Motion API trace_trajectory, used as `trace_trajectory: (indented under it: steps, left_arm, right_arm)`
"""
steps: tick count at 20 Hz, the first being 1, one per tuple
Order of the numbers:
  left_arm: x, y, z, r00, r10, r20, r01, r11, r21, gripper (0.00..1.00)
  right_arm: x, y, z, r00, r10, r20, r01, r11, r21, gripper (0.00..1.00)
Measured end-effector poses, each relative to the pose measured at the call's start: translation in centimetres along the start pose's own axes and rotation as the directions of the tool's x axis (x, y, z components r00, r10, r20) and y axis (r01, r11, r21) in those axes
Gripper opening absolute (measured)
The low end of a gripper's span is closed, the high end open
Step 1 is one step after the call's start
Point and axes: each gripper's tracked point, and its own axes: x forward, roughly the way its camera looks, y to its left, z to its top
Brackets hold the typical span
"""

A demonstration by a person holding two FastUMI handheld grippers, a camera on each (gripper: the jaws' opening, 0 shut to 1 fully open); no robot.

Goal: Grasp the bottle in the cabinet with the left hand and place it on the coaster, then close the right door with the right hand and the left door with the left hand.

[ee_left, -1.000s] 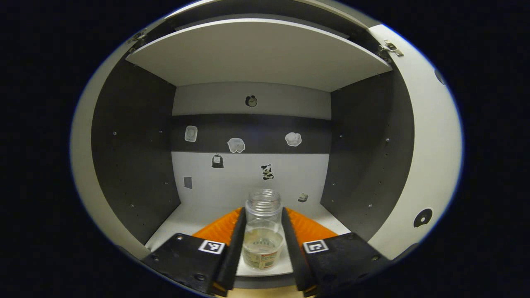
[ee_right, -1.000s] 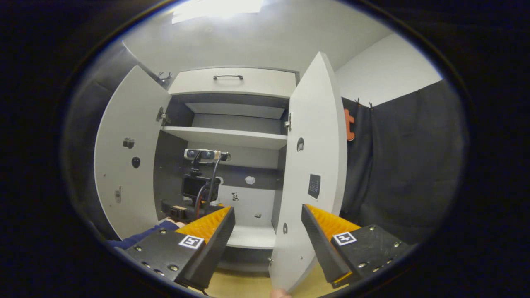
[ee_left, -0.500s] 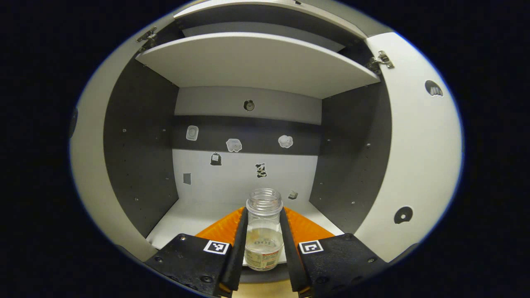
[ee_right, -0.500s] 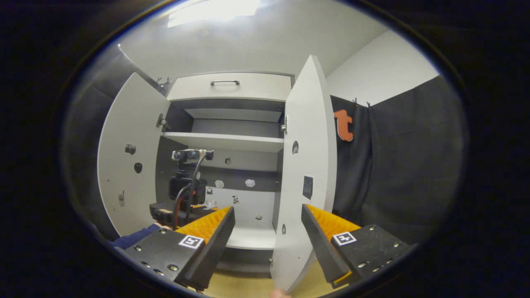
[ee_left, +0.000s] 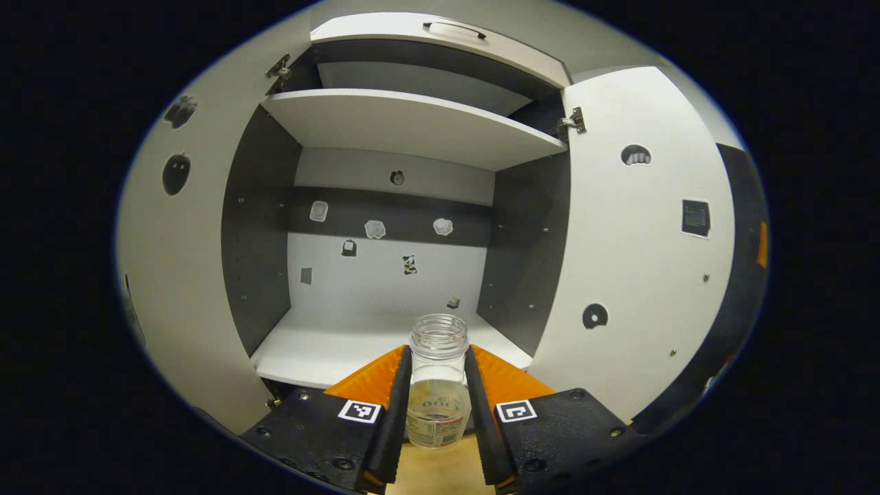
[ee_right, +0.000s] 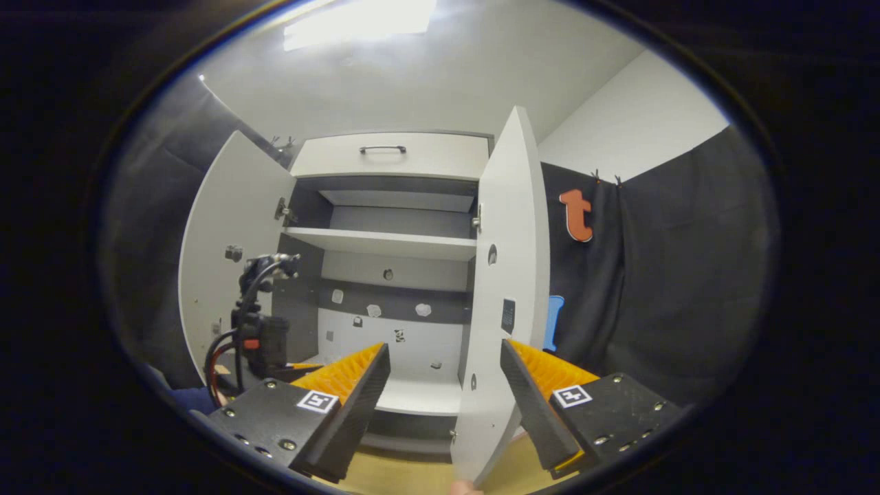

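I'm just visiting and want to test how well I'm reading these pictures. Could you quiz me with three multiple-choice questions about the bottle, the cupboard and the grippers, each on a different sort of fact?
1. Where is the bottle?
A. Lying on the upper shelf
B. Between the left gripper's fingers, in front of the cabinet
C. Standing at the back of the cabinet

2. How many cabinet doors stand open?
A. None
B. One
C. Two

3. What state is the right gripper in?
A. Open, holding nothing
B. Shut on the bottle
C. Shut on a door edge

Answers: 1 B, both fingers press its sides, forward of the lower shelf's edge. 2 C, the left door and right door both swing outward. 3 A, its fingers are spread with a bare gap between them.
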Motion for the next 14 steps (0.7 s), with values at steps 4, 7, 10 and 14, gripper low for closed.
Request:
trace_trajectory:
  steps: [4, 7, 10, 14]
  left_arm:
    - [-2.4, 0.4, -5.5, 0.998, -0.013, -0.055, 0.011, 0.999, -0.031, 0.47]
    - [-3.6, 1.4, -10.0, 0.996, 0.002, -0.088, -0.002, 1.0, -0.002, 0.47]
    - [-4.8, 1.3, -14.7, 0.993, -0.023, -0.114, 0.025, 0.999, 0.023, 0.47]
    - [-6.8, 0.2, -20.5, 0.98, -0.096, -0.173, 0.087, 0.994, -0.059, 0.47]
  right_arm:
    - [-0.3, -1.8, 0.8, 0.999, -0.028, 0.023, 0.028, 1.0, -0.008, 0.97]
    - [-0.5, -3.5, 1.3, 0.998, -0.06, 0.036, 0.06, 0.998, -0.01, 0.97]
    - [-0.8, -5.2, 1.7, 0.994, -0.099, 0.046, 0.1, 0.995, -0.025, 0.97]
    - [-1.5, -7.0, 2.4, 0.987, -0.146, 0.065, 0.149, 0.988, -0.039, 0.98]
